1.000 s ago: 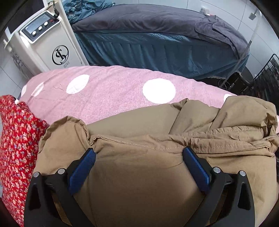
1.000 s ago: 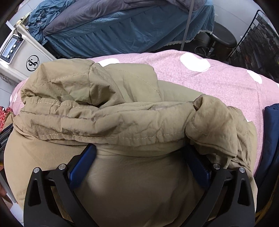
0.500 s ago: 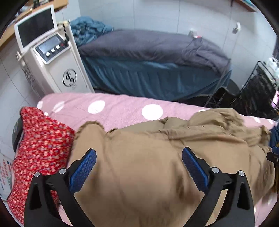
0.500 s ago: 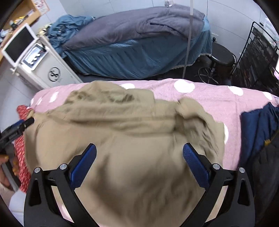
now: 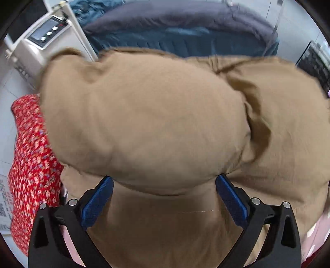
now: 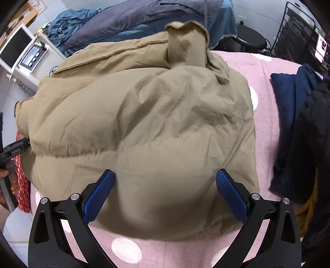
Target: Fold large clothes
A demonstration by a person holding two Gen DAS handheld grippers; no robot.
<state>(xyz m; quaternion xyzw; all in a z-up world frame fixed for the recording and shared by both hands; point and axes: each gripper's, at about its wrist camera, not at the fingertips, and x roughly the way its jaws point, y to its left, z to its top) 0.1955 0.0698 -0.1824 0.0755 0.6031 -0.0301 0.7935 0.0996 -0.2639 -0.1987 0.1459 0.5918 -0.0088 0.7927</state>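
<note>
A puffy tan jacket lies bunched on a pink bed cover with white dots. It fills the left wrist view, blurred and close to the lens. My left gripper is open, its blue pads either side of a bulge of the jacket. My right gripper is open, its pads either side of the jacket's near edge. A sleeve cuff sticks up at the jacket's far side. The left gripper also shows in the right wrist view at the jacket's left edge.
A red floral garment lies left of the jacket. Dark navy and black clothes lie on the right of the bed. Behind stand a white machine with a screen, a treatment bed with a grey-blue cover and a black wire rack.
Both grippers drew back, then came in close to the jacket again. The jacket now bulges up before the left gripper and its sleeve cuff stands up at the far side.
</note>
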